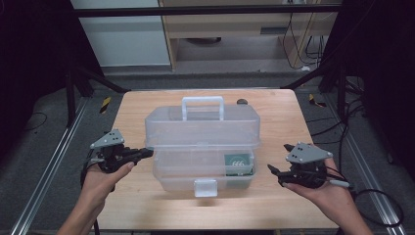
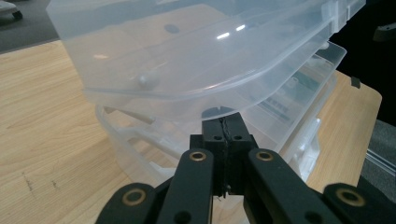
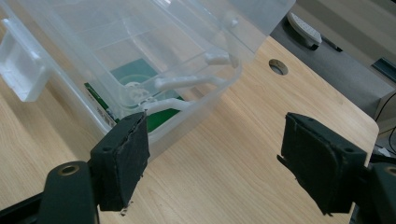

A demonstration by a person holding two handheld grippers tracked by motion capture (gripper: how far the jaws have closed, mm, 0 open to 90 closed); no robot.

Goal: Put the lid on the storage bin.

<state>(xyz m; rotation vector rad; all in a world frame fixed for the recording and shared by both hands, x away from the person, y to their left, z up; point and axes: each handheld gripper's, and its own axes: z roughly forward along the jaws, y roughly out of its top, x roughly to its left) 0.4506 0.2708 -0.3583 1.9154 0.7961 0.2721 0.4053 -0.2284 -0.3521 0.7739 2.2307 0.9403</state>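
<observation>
Clear plastic box (image 1: 203,147): stands at the middle of the wooden table (image 1: 132,196), white handle (image 1: 202,106) on top, white latch (image 1: 205,187) facing the near edge. Upper section sits raised and offset above the lower tub; whether it is a lid or a tray cannot be told through the cloudy plastic.

Contents: one green item (image 1: 239,165) in the lower tub toward the box's right end; its printing is too blurred to read. Part of it is hidden behind the tub wall and a white hinge arm (image 3: 187,83).

Left hand-held gripper (image 1: 147,153): jaws pressed together, nothing between them, tips at the box's left end just under the upper section's rim.

Right hand-held gripper (image 1: 274,170): jaws spread wide, empty, near the box's right end, apart from it.

Small dark object (image 1: 242,102) at the far edge, unidentifiable.
</observation>
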